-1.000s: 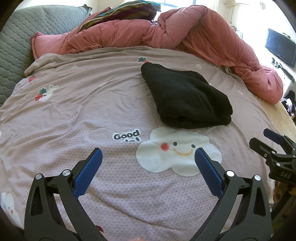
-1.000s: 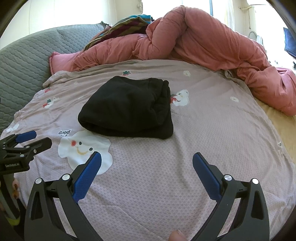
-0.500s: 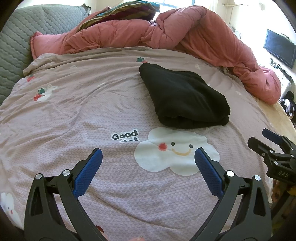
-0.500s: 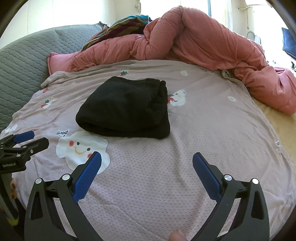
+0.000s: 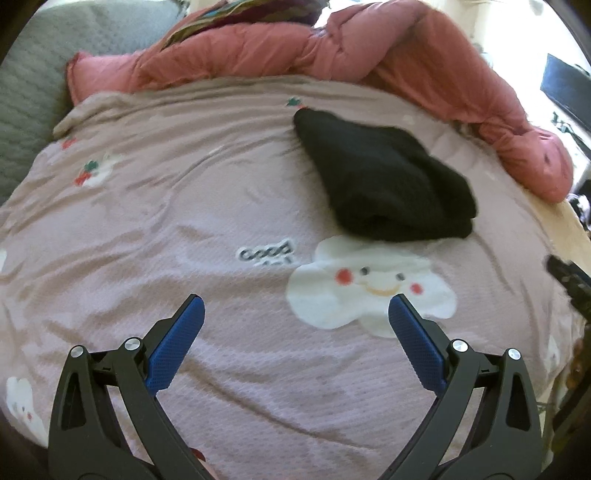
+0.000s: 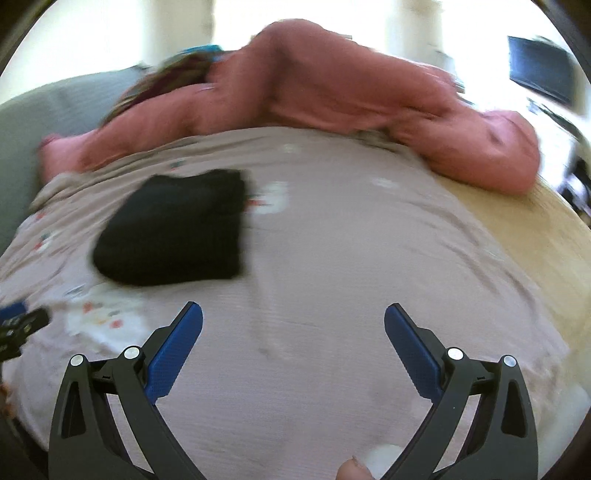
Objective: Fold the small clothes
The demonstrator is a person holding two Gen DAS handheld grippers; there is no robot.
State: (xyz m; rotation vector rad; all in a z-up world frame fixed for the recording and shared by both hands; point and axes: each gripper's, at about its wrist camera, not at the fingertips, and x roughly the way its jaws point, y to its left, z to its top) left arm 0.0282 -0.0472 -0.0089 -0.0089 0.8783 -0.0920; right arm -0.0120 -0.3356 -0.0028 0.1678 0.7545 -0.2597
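A folded black garment [image 5: 384, 184] lies on the mauve bed sheet [image 5: 184, 221], above a white smiling cloud print [image 5: 369, 288]. In the right wrist view the black garment [image 6: 177, 229] lies at the left and is blurred. My left gripper [image 5: 295, 314] is open and empty, well short of the garment. My right gripper [image 6: 293, 321] is open and empty over bare sheet [image 6: 332, 277], to the right of the garment. The right gripper's tip shows at the right edge of the left wrist view [image 5: 569, 280]. The left gripper's tip shows at the left edge of the right wrist view [image 6: 22, 321].
A bunched pink quilt [image 5: 332, 48] runs along the far and right side of the bed. A grey quilted headboard [image 5: 26, 92] stands at the left. A striped cloth [image 5: 258, 7] lies behind the quilt. A dark screen [image 5: 565, 92] is at the far right. The yellow mattress edge [image 6: 554, 251] shows on the right.
Both grippers stay open. The right wrist view has swung to the right with motion blur, so the garment sits further left in it. The left view shifted slightly.
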